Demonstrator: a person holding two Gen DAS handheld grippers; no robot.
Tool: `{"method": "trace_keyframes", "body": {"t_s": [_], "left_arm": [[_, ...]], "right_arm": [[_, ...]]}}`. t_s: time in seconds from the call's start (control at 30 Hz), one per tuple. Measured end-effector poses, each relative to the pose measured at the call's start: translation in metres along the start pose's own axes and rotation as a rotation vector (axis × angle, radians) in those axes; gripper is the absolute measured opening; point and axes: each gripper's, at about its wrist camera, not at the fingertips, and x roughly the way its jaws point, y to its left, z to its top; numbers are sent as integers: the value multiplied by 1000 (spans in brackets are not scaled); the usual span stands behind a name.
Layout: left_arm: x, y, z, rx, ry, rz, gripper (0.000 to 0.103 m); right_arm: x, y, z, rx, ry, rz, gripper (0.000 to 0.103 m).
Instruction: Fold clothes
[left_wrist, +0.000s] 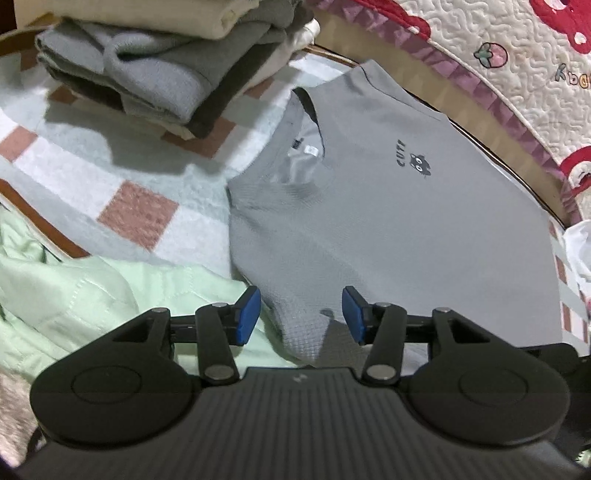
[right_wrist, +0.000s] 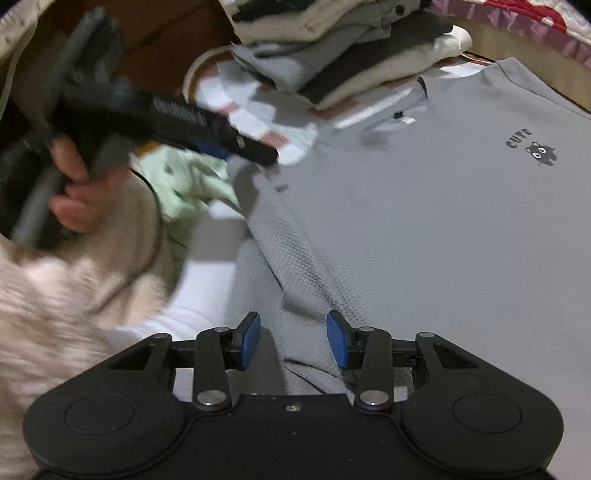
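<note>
Grey T-shirt (left_wrist: 388, 221) with a small cat print lay spread flat at centre right of both views, on a checked blanket (left_wrist: 140, 210). Left hand-held gripper (left_wrist: 300, 317) and right hand-held gripper (right_wrist: 293, 339) both hovered open, empty, over its near edge. Stack of folded clothes (left_wrist: 147, 70) sat upper left.

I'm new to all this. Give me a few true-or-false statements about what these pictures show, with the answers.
1. The grey T-shirt lies spread flat with its front print facing up. True.
2. The left tool is clamped on the shirt. False: its blue pads stand apart, gripping nothing.
3. A stack of folded clothes sits beyond the shirt's collar. True.
4. The right tool is shut on a sleeve. False: it is open, above the shirt fabric.
5. The garment beside the shirt is bright red. False: the light green garment lies there.
</note>
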Motion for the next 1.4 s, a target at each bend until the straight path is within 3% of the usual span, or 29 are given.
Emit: {"method": "trace_keyframes", "body": {"t_s": [0.03, 0.07, 0.1, 0.2, 0.27, 0.43, 0.63, 0.77, 0.9, 1.0, 1.13, 1.2, 1.27, 1.33, 1.37, 1.4], "left_arm": [[1, -2, -1, 9, 5, -5, 49], [1, -7, -2, 29, 7, 0, 51], [2, -11, -2, 49, 9, 4, 52], [6, -26, 1, 115, 51, -1, 55], [9, -41, 10, 214, 83, -51, 56], [17, -70, 36, 533, 70, -66, 56], [33, -70, 37, 757, 117, -176, 58], [36, -61, 27, 752, 135, -220, 65], [45, -52, 31, 697, 168, -195, 73], [51, -44, 37, 623, 222, -223, 73], [44, -43, 45, 593, 199, -229, 68], [48, -47, 46, 568, 185, -237, 58], [63, -51, 47, 549, 233, -247, 27], [73, -49, 50, 536, 234, -274, 18], [78, -48, 51, 529, 234, -288, 13], [83, -47, 51, 526, 233, -299, 12]], "right_arm": [[3, 2, -1, -12, 3, -27, 42], [3, 2, 0, -12, -9, -45, 27], [2, 2, 1, -12, -22, -64, 5], [1, 1, 5, -12, -61, -119, 4], [-7, -2, 12, -10, -86, -149, 4], [-24, -18, 29, -3, -122, -230, 3], [-19, -46, 38, 66, -115, -296, 3], [-7, -59, 38, 107, -102, -310, 3], [6, -73, 39, 147, -89, -324, 3], [7, -77, 37, 172, -95, -328, 3], [-8, -66, 28, 192, -142, -315, 3], [-16, -61, 23, 202, -165, -309, 9], [-23, -56, 19, 212, -188, -302, 14], [-31, -51, 14, 222, -212, -296, 15], [-35, -48, 12, 227, -223, -293, 22], [-39, -46, 10, 232, -235, -290, 36]]}}
